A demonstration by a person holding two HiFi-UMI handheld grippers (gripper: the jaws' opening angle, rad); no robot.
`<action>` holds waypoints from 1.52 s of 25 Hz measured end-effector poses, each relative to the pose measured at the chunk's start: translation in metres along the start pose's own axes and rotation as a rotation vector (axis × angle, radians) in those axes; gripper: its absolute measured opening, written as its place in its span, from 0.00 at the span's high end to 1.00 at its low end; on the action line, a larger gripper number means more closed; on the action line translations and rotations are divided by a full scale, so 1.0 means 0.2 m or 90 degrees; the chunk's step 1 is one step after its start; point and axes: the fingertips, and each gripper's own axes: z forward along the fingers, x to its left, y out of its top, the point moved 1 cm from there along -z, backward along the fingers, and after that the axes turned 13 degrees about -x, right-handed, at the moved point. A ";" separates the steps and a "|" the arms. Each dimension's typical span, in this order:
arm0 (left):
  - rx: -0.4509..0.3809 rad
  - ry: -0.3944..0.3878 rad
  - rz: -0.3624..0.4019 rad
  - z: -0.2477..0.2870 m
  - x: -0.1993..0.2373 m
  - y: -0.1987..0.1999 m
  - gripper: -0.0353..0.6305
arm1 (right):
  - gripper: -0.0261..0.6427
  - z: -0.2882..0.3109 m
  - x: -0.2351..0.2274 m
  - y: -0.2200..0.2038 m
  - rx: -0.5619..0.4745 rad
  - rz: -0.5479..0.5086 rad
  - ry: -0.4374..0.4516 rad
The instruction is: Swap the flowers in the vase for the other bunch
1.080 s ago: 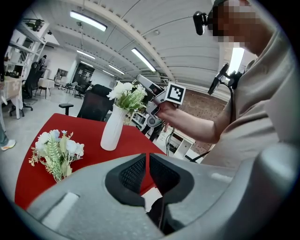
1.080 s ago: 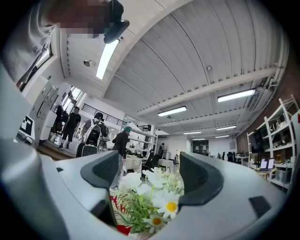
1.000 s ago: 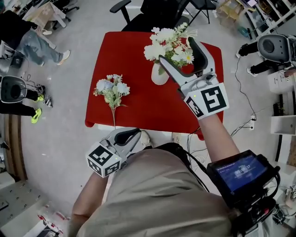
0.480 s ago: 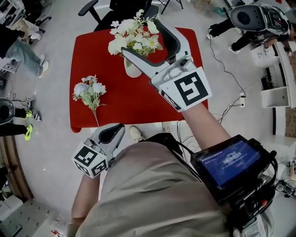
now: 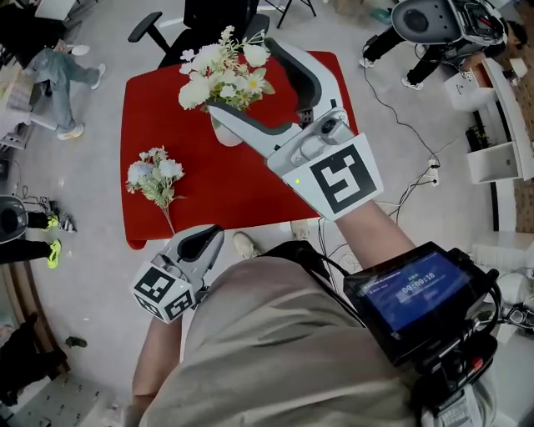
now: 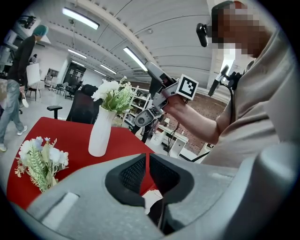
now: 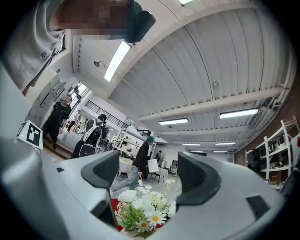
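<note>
A white vase (image 5: 224,131) with white and yellow flowers (image 5: 219,65) stands at the back of the red table (image 5: 250,179). The other bunch (image 5: 153,173), pale blue and white, lies flat near the table's left edge. My right gripper (image 5: 242,77) is raised over the vase flowers, open and empty. In the right gripper view the blooms (image 7: 142,206) show low between its wide jaws, apart from both pads. My left gripper (image 5: 210,237) hangs shut and empty just off the table's front edge. From the left gripper view I see the vase (image 6: 100,136), the lying bunch (image 6: 41,160) and the right gripper (image 6: 164,86).
A black office chair (image 5: 196,21) stands behind the table. A person in jeans (image 5: 58,71) is off to the far left. Cables (image 5: 400,125) and machines (image 5: 434,21) lie on the floor to the right, beside white shelving (image 5: 501,158).
My right gripper has lifted higher over the vase flowers, still open. The head view has shifted, so the table sits further left. The left gripper has stayed put and shut.
</note>
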 end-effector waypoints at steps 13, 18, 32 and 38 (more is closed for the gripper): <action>-0.004 -0.015 0.014 0.06 -0.10 0.07 0.90 | 0.88 -0.20 0.07 0.13 0.050 -0.084 0.024; -0.001 -0.022 0.020 0.08 -0.13 0.08 0.90 | 0.92 -0.30 0.16 0.07 0.098 -0.088 0.055; 0.006 -0.027 0.038 0.21 -0.17 0.08 0.90 | 0.94 -0.50 0.34 -0.12 0.174 -0.071 0.127; 0.013 -0.023 0.034 0.27 -0.20 0.09 0.90 | 0.94 -0.57 0.35 -0.15 0.191 -0.064 0.151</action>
